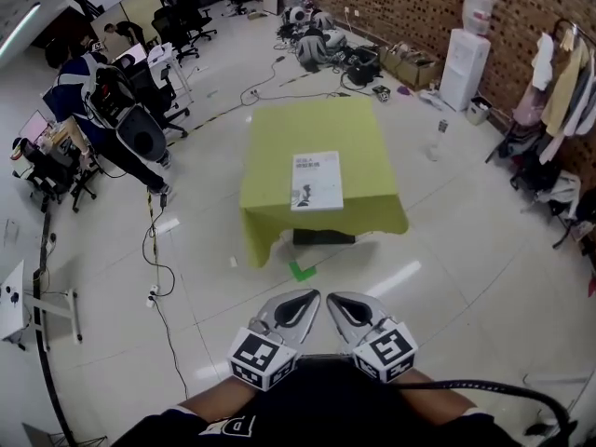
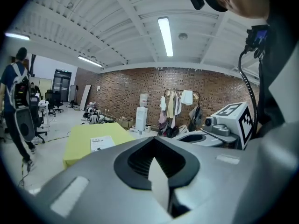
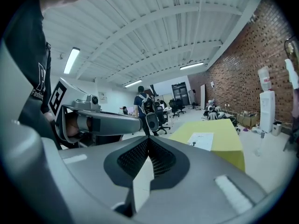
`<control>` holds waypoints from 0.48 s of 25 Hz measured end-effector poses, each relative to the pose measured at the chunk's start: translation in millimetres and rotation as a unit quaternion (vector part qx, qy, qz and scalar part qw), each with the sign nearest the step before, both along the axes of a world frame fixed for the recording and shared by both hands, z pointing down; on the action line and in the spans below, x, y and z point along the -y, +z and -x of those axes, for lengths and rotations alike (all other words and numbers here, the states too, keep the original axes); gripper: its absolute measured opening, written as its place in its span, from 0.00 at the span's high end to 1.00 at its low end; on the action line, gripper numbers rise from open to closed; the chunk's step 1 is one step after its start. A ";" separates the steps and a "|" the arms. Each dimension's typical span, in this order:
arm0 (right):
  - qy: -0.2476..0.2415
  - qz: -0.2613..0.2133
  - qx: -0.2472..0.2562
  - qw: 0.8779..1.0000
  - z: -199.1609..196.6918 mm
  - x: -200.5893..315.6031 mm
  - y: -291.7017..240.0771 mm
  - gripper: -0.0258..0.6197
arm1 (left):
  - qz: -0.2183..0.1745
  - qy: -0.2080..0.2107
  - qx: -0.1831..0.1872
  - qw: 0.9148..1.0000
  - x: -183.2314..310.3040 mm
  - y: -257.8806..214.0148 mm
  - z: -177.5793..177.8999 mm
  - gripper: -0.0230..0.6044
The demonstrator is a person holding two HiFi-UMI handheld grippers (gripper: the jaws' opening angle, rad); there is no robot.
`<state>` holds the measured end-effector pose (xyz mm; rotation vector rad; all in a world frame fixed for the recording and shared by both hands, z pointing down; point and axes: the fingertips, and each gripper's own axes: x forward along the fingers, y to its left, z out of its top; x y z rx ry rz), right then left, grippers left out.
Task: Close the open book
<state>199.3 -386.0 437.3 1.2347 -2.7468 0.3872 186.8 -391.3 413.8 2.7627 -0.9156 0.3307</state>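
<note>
Both empty, jaws together: left claw (image 1: 310, 296) and right claw (image 1: 335, 298); book (image 1: 317, 182) flat on yellow-green table (image 1: 307, 124) beyond

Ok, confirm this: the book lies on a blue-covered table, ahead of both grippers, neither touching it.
Wrong on the colour: the head view shows the table's cloth is yellow-green, not blue. The book does lie on it, ahead of the left gripper and right gripper, neither touching it.

Left hand-held gripper (image 1: 300, 304) and right hand-held gripper (image 1: 343, 305) hang side by side, closed.
</note>
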 end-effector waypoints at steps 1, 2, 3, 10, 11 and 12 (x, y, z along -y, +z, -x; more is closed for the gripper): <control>0.000 0.004 0.007 1.000 -5.0 3.7 0.5 0.95 | -0.001 -0.001 0.006 1.000 2.6 0.1 -4.8 0.95; 0.000 0.007 0.012 1.000 -9.0 7.3 0.9 0.95 | 0.000 -0.003 0.010 1.000 5.6 -0.6 -7.8 0.95; -0.002 0.006 0.014 1.000 -12.0 10.7 1.3 0.95 | 0.001 -0.006 0.012 1.000 9.3 -1.7 -9.6 0.95; 0.001 0.013 0.018 1.000 -28.1 41.9 10.1 0.95 | 0.014 -0.011 0.015 1.000 41.1 6.1 -21.8 0.95; 0.002 0.016 0.016 1.000 -29.8 47.4 12.2 0.95 | 0.015 -0.011 0.012 1.000 47.0 7.2 -23.3 0.95; 0.003 0.018 0.013 1.000 -31.0 53.1 13.9 0.95 | 0.017 -0.011 0.008 1.000 53.4 9.1 -24.1 0.95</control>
